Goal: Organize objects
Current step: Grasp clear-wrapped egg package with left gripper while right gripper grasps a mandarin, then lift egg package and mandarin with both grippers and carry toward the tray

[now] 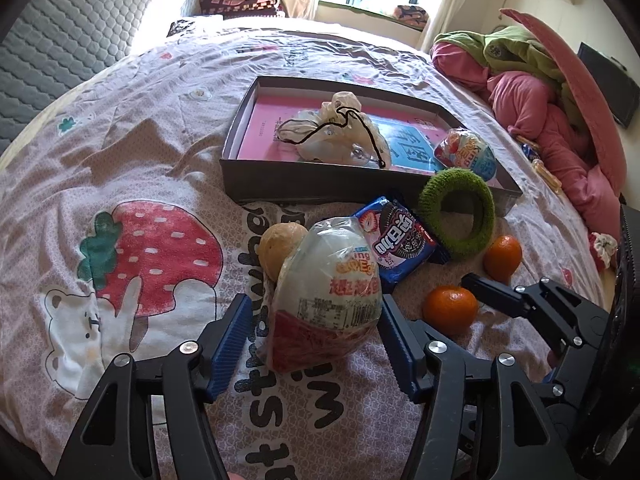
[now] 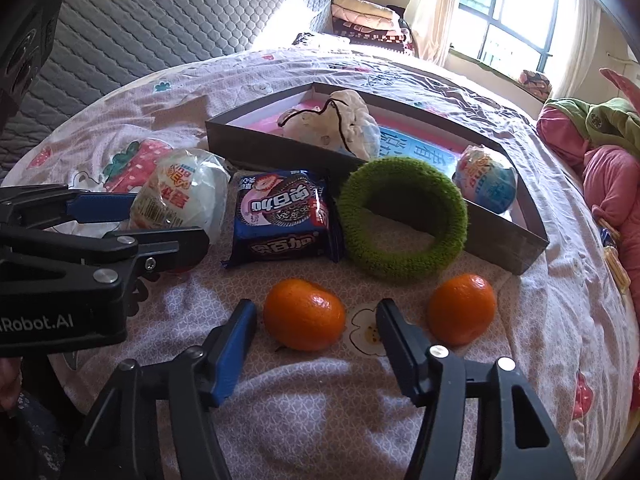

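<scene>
On the strawberry-print bedsheet, my left gripper (image 1: 314, 332) stands open around a plastic-wrapped white and red toy egg (image 1: 324, 300); a gap shows beside its left pad. A brown round bun (image 1: 276, 248) lies just behind the egg. My right gripper (image 2: 316, 332) is open around the nearer orange (image 2: 304, 314), with its pads clear of it on both sides. A second orange (image 2: 462, 308) lies to the right. Behind them are a blue cookie packet (image 2: 280, 212) and a green knitted ring (image 2: 400, 216) leaning on the dark box (image 2: 500, 240).
The dark box (image 1: 280, 184) holds a pink book, a drawstring pouch (image 1: 340, 120) and a blue wrapped egg (image 1: 468, 152). Pink and green bedding (image 1: 532, 92) is heaped at the right. A grey quilted mattress (image 1: 72, 28) stands at the left.
</scene>
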Demonstrator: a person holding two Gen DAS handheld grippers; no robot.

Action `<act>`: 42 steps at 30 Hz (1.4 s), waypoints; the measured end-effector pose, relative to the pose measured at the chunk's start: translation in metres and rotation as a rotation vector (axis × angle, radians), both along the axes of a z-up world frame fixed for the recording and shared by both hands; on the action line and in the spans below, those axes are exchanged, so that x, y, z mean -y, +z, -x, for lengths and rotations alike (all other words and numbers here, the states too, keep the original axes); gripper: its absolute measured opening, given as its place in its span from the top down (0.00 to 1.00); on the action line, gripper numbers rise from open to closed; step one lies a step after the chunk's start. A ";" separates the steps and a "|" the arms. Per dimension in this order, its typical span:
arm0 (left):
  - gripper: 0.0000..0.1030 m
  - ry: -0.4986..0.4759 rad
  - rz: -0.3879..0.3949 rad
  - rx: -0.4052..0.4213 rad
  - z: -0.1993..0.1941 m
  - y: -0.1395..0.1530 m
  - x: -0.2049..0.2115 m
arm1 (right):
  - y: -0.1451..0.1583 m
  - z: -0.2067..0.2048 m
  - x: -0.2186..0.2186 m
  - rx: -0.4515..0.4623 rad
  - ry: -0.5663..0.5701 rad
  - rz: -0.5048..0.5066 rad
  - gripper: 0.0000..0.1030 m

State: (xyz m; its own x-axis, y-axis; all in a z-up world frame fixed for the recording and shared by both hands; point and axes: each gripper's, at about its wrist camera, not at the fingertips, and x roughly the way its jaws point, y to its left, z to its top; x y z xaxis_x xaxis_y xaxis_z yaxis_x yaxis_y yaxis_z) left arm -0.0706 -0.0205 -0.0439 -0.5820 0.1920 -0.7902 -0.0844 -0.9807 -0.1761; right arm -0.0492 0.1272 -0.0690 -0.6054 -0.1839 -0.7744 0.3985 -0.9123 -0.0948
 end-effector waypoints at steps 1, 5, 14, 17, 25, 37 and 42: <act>0.42 -0.004 -0.002 0.001 0.000 0.000 0.000 | -0.001 0.001 0.001 0.005 0.004 0.004 0.47; 0.48 -0.006 -0.010 0.006 0.001 -0.001 0.000 | -0.002 0.001 0.002 0.013 0.015 0.022 0.60; 0.49 -0.008 -0.016 -0.011 -0.004 0.003 0.001 | -0.001 -0.002 -0.003 0.011 0.015 0.050 0.63; 0.49 -0.009 -0.011 -0.020 -0.006 0.005 0.001 | 0.000 -0.003 -0.003 0.009 0.015 0.053 0.63; 0.49 -0.017 -0.011 -0.027 -0.012 0.010 0.001 | 0.003 -0.005 -0.008 0.012 0.013 0.082 0.63; 0.49 -0.005 0.007 -0.055 -0.023 0.025 0.004 | 0.016 -0.012 -0.017 -0.030 0.009 0.123 0.63; 0.49 -0.007 0.023 -0.067 -0.027 0.031 -0.001 | 0.024 -0.013 -0.021 -0.050 0.008 0.146 0.63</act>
State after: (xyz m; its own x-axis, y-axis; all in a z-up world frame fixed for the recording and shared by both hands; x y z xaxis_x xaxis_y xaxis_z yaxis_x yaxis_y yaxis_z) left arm -0.0436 -0.0191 -0.0131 -0.6324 0.1789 -0.7537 -0.1025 -0.9837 -0.1475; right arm -0.0358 0.1477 -0.0446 -0.6406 -0.2971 -0.7080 0.4036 -0.9148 0.0188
